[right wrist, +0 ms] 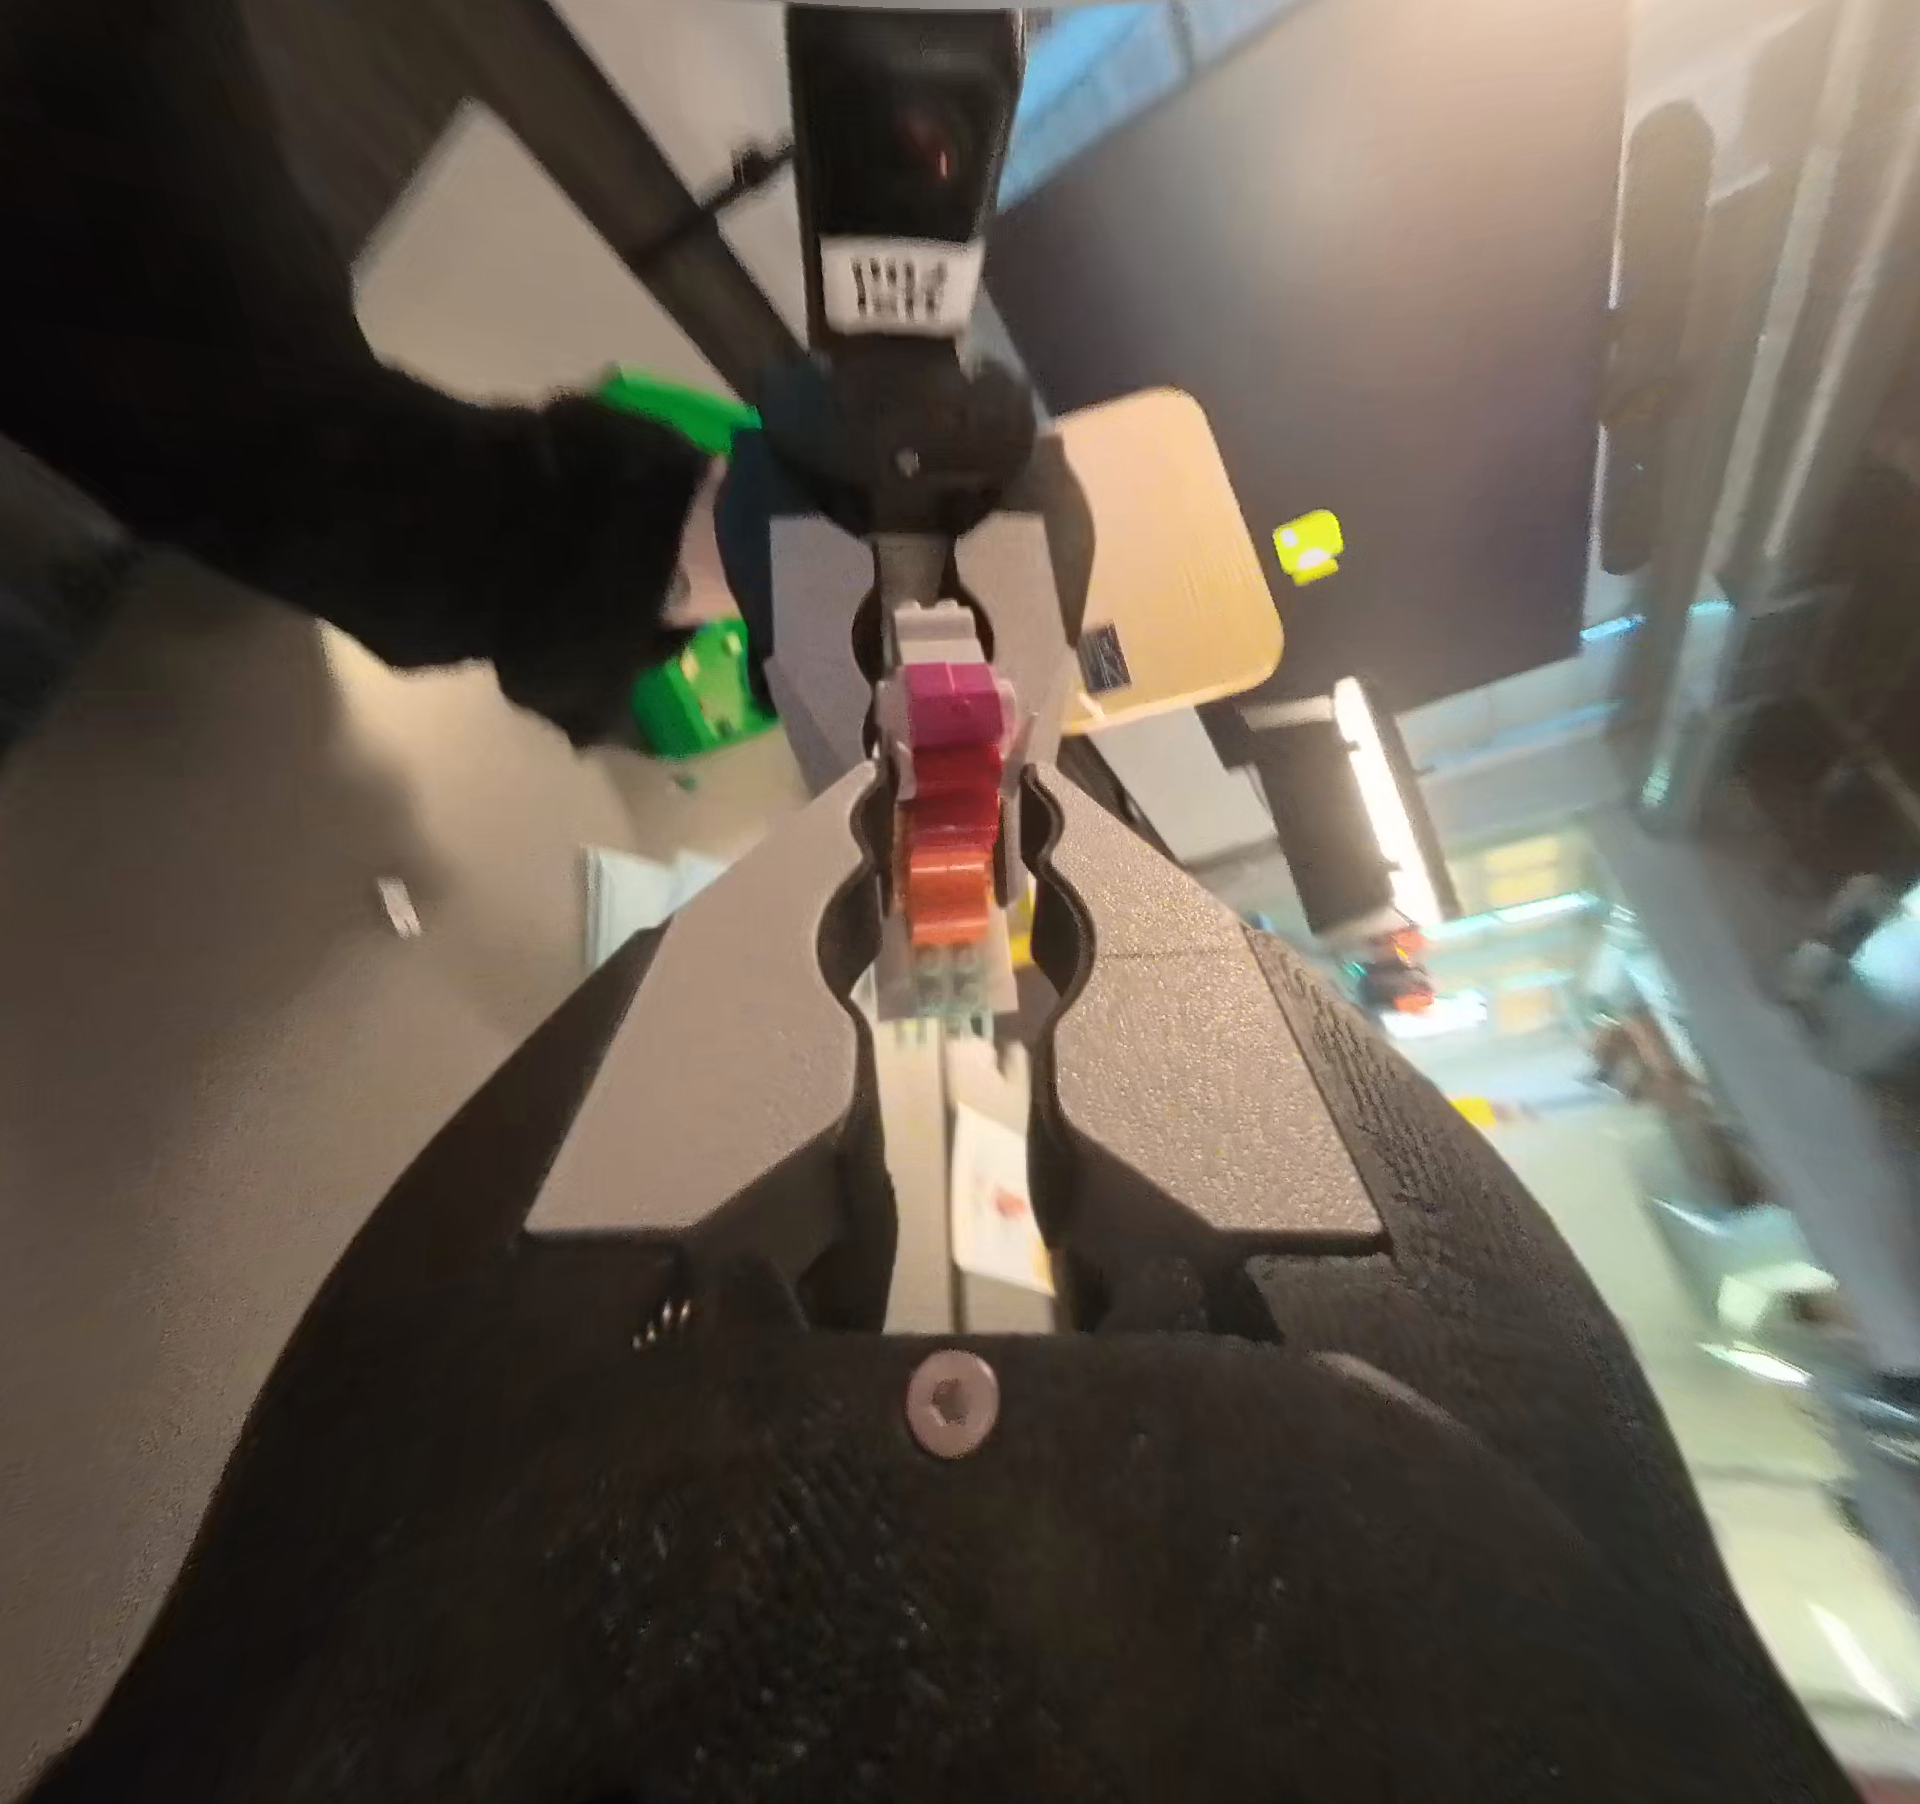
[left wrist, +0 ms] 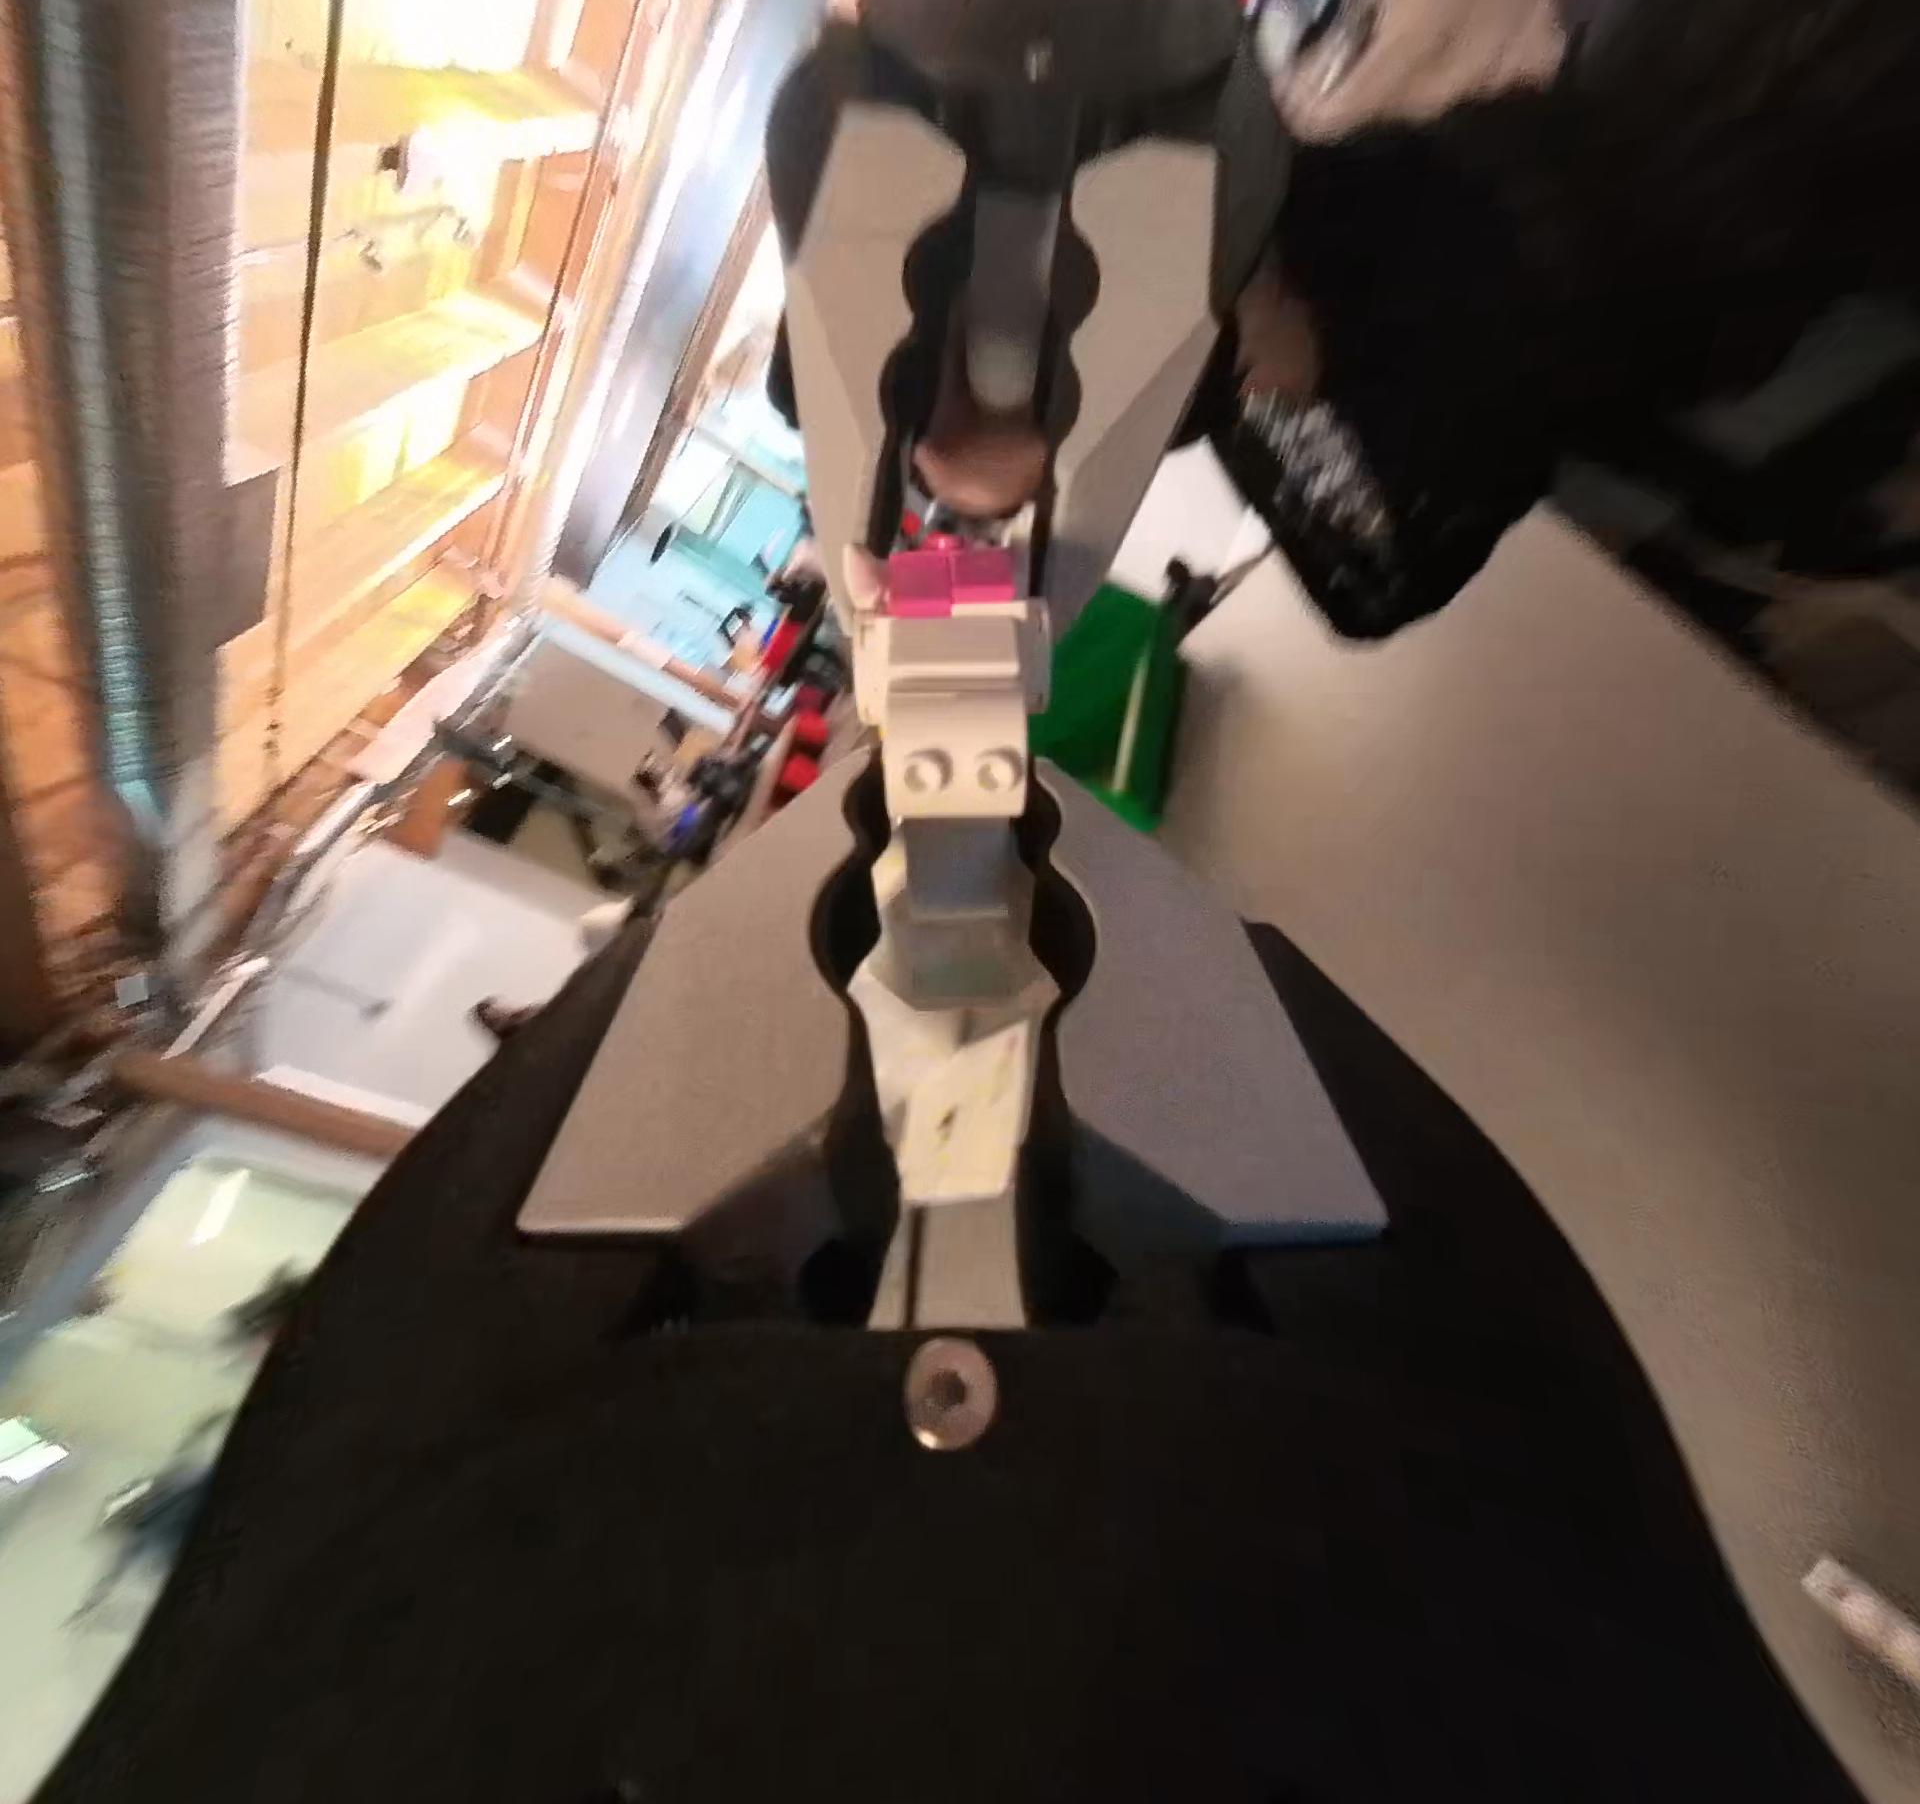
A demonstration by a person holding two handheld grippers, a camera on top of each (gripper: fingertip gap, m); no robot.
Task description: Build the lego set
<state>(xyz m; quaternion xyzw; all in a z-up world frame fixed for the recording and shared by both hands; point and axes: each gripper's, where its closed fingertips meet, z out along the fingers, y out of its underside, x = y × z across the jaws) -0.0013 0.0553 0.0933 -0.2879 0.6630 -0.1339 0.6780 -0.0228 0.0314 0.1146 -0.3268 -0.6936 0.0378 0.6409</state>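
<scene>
While both tools face each other tip to tip, the left tool (left wrist: 954, 819) has its two grey fingers (left wrist: 727, 1006) drawn close together and clamped on the pale grey end of the lego build (left wrist: 951, 715), which shows two studs toward the camera. The build is held in the air between the two tools, off the bench (left wrist: 1507, 871). Its magenta bricks (left wrist: 951, 578) sit at the far end, just at the tips of the right tool (left wrist: 966, 549) opposite.

In the right wrist view, the right tool (right wrist: 951, 798) is likewise clamped on the same build (right wrist: 948, 819), its fingers pressed against a run of red and orange bricks (right wrist: 945, 871), with the magenta bricks (right wrist: 951, 705) beyond them. The left tool (right wrist: 925, 653) grips the far grey end.

Farther out, a green lego piece (left wrist: 1112, 705) lies on the pale bench to the right of the build, and a dark sleeve (right wrist: 416, 507) reaches in from the left. The surroundings are blurred.
</scene>
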